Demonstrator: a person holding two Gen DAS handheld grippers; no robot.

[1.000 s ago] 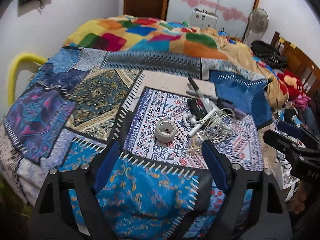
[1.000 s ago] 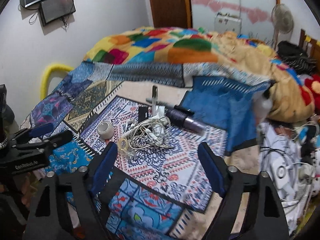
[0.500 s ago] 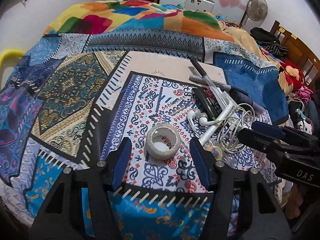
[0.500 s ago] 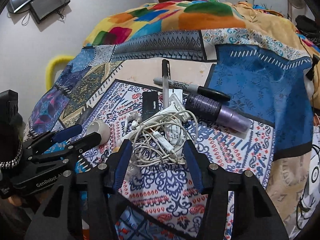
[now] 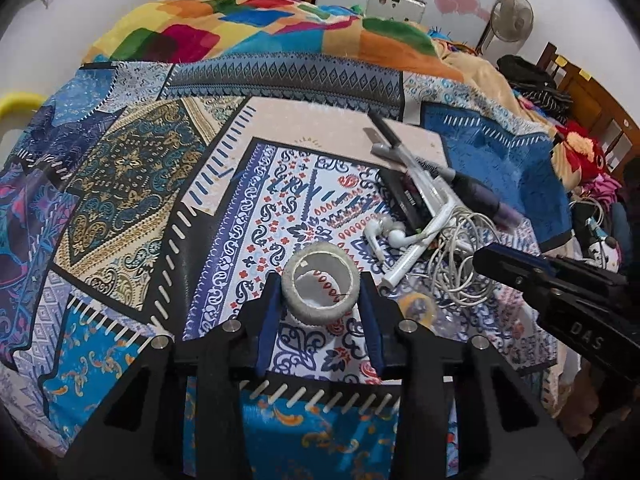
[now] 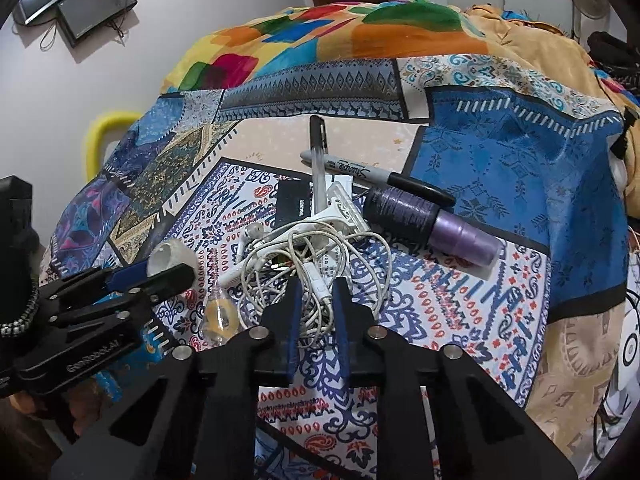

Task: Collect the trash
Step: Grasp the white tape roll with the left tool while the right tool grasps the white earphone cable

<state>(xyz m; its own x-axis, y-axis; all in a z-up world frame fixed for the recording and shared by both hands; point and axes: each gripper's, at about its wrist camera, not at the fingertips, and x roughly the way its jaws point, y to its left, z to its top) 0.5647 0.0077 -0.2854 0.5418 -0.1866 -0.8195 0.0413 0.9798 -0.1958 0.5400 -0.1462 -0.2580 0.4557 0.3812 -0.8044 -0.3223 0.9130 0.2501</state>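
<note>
Grab step is on for both hands. The left gripper (image 5: 320, 300) is closing its jaws around the white tape roll (image 5: 321, 282), pads just about on its sides. The right gripper (image 6: 316, 312) has pinched shut on the tangled earphone cable (image 6: 308, 264), just right of the roll on the patterned bedsheet (image 5: 248, 240). Next move is probably a straight lift, and the cable looks like it could drag stuff along. Right of the roll sit a small clear tape roll (image 6: 219, 315), a Sharpie marker (image 6: 360, 170), a pen (image 6: 318, 160) and a purple bottle (image 6: 432, 220), all crowding the cable pile.
</note>
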